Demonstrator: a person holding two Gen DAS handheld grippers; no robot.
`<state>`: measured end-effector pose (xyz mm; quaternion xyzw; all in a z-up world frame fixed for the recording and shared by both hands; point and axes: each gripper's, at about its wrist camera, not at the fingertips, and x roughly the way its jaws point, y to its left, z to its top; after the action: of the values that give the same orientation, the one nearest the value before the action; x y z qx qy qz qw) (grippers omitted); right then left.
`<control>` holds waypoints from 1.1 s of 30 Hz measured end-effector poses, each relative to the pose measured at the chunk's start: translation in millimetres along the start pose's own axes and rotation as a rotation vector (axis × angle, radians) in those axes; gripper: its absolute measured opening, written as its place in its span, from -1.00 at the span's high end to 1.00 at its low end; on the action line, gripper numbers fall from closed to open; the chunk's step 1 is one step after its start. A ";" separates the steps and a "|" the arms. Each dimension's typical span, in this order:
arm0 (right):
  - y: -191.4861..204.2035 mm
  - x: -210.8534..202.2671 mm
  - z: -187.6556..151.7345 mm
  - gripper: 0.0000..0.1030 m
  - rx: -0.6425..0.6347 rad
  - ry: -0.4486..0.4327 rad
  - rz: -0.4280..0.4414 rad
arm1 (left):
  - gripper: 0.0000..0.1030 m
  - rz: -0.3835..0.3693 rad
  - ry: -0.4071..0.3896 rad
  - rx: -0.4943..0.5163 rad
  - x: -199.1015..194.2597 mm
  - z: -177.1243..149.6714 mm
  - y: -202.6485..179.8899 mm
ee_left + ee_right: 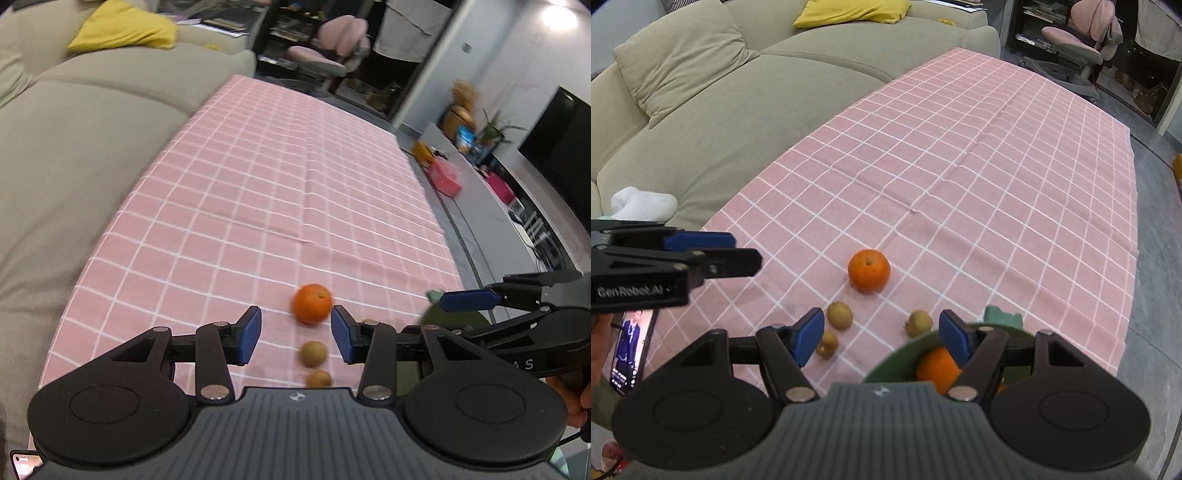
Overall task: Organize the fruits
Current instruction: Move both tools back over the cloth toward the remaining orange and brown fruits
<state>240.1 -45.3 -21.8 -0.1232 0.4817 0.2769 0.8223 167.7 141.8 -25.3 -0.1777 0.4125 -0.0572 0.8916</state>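
An orange (312,303) (868,270) lies on the pink checked tablecloth (280,192) (979,166). Three small brown fruits lie nearer: one (840,315), one (827,343) and one (919,324); two show in the left wrist view (313,353) (319,379). A green bowl (901,360) at the near edge holds another orange (936,367). My left gripper (295,334) is open above the cloth, just short of the orange. My right gripper (881,338) is open and empty, its right finger over the bowl.
A beige sofa (720,122) runs along the table's left side, with a yellow cushion (849,11). A phone (628,350) lies at the near left corner. A pink chair (1078,40) stands beyond the table. A low shelf with clutter (480,173) is on the right.
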 end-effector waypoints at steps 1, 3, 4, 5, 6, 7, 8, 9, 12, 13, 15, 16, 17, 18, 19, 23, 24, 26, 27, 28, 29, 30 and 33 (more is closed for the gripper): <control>-0.4 5.0 1.6 -0.28 -0.003 0.003 0.001 | 0.03 -0.002 0.003 -0.014 2.7 0.3 4.7; 0.4 12.9 4.4 -0.25 -0.010 0.010 0.005 | 0.03 -0.013 0.015 -0.041 8.7 0.5 12.1; 0.7 17.6 6.1 -0.25 -0.013 0.014 0.007 | 0.03 -0.022 0.022 -0.054 12.5 0.5 15.4; 0.9 21.6 7.5 -0.23 -0.016 0.016 0.009 | 0.03 -0.029 0.030 -0.062 16.1 0.3 17.8; 1.0 25.1 8.7 -0.15 -0.021 0.019 0.010 | 0.03 -0.033 0.039 -0.065 20.4 0.2 19.1; 0.9 30.0 10.2 -0.07 -0.025 0.025 0.013 | 0.03 -0.034 0.044 -0.062 23.9 -0.9 18.9; 0.4 34.6 11.7 -0.04 -0.024 0.030 0.016 | 0.03 -0.035 0.049 -0.055 27.7 -1.2 18.5; -0.6 39.5 13.4 -0.01 -0.018 0.033 0.019 | 0.03 -0.038 0.054 -0.047 30.9 -2.1 17.6; -4.9 52.7 18.5 0.01 0.012 0.039 0.037 | 0.03 -0.040 0.076 -0.018 40.8 -7.1 14.7; -7.0 57.6 20.3 0.02 0.026 0.041 0.044 | 0.03 -0.041 0.087 -0.005 45.0 -8.6 12.7; -8.9 66.1 23.4 0.02 0.046 0.045 0.057 | 0.03 -0.050 0.114 0.019 53.0 -13.2 10.0; -9.8 70.8 24.7 0.02 0.056 0.047 0.064 | 0.03 -0.055 0.124 0.027 55.8 -14.9 8.5; -10.6 75.5 25.8 0.03 0.066 0.050 0.072 | 0.04 -0.059 0.132 0.032 58.4 -16.9 6.8; -10.9 78.9 26.3 0.03 0.072 0.052 0.078 | 0.04 -0.064 0.140 0.037 61.6 -18.5 5.1; -10.7 83.0 27.1 0.04 0.077 0.056 0.084 | 0.05 -0.069 0.145 0.039 64.0 -20.0 3.8; -9.9 93.3 28.3 0.05 0.084 0.059 0.099 | 0.13 -0.078 0.166 0.060 73.3 -25.3 -4.1; -10.5 94.4 28.4 0.05 0.084 0.058 0.101 | 0.16 -0.072 0.174 0.069 76.3 -26.8 -6.9; -11.5 95.4 27.3 0.05 0.083 0.054 0.102 | 0.18 -0.066 0.191 0.088 81.2 -29.5 -12.6; -11.8 95.6 27.0 0.05 0.081 0.052 0.103 | 0.19 -0.066 0.197 0.099 82.8 -31.2 -15.3; -12.7 95.2 26.2 0.05 0.081 0.048 0.104 | 0.20 -0.063 0.201 0.106 84.7 -32.6 -17.7; -13.7 95.1 25.8 0.05 0.083 0.046 0.105 | 0.23 -0.055 0.205 0.108 86.8 -33.7 -19.3; -15.0 94.5 25.1 0.05 0.085 0.045 0.107 | 0.26 -0.044 0.210 0.107 89.0 -35.0 -20.4; -18.0 93.3 23.2 0.05 0.091 0.041 0.115 | 0.27 -0.032 0.209 0.102 92.4 -35.9 -22.3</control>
<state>302.9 -17.6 -91.6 -0.0632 0.5167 0.2990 0.7998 201.9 88.4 -104.7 -0.1316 0.4970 -0.1108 0.8505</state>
